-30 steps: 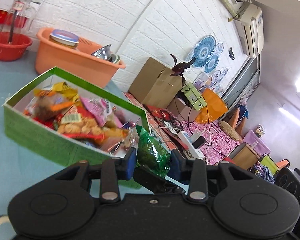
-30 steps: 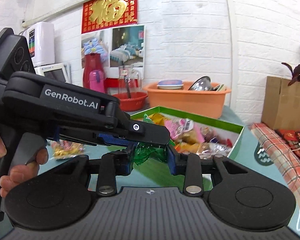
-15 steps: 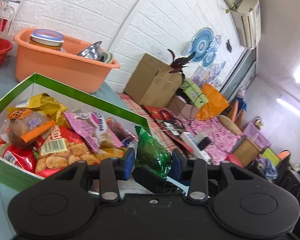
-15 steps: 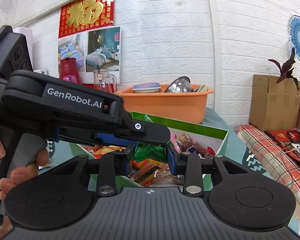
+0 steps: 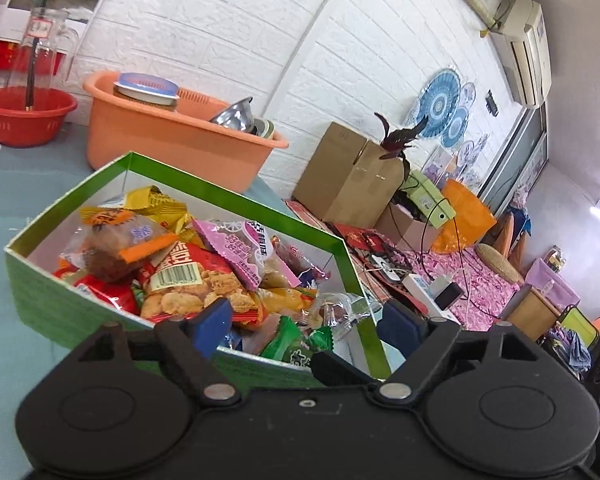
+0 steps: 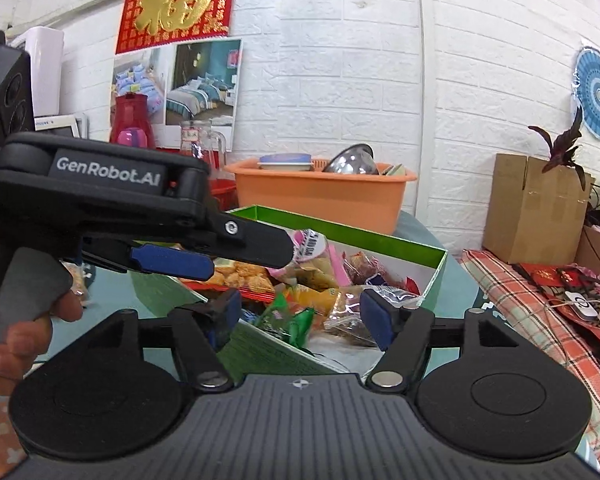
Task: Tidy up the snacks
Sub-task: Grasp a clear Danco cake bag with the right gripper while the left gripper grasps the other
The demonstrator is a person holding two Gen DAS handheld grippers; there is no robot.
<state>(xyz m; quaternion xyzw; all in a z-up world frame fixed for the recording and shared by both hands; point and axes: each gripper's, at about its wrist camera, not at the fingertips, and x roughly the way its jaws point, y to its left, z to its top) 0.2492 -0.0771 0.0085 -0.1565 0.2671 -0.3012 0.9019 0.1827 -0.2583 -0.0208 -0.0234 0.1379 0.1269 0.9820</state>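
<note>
A green cardboard box [image 5: 40,300] stands on the teal table, full of snack packets; it also shows in the right wrist view [image 6: 380,236]. A green snack packet [image 5: 296,344] lies at the near corner of the box, seen too in the right wrist view [image 6: 290,322]. My left gripper [image 5: 306,320] is open and empty just above that corner. In the right wrist view the left gripper [image 6: 172,260] reaches over the box from the left. My right gripper [image 6: 300,314] is open and empty, right above the green packet.
An orange tub [image 5: 172,136] with dishes stands behind the box, a red basin [image 5: 26,114] and a glass jug [image 5: 36,56] to its left. A cardboard carton [image 5: 348,180] and clutter lie right of the table. A loose snack packet [image 6: 78,284] lies on the table.
Both grippers held the green packet and carried it over the box. Both have opened, and the packet has dropped into the near corner of the box.
</note>
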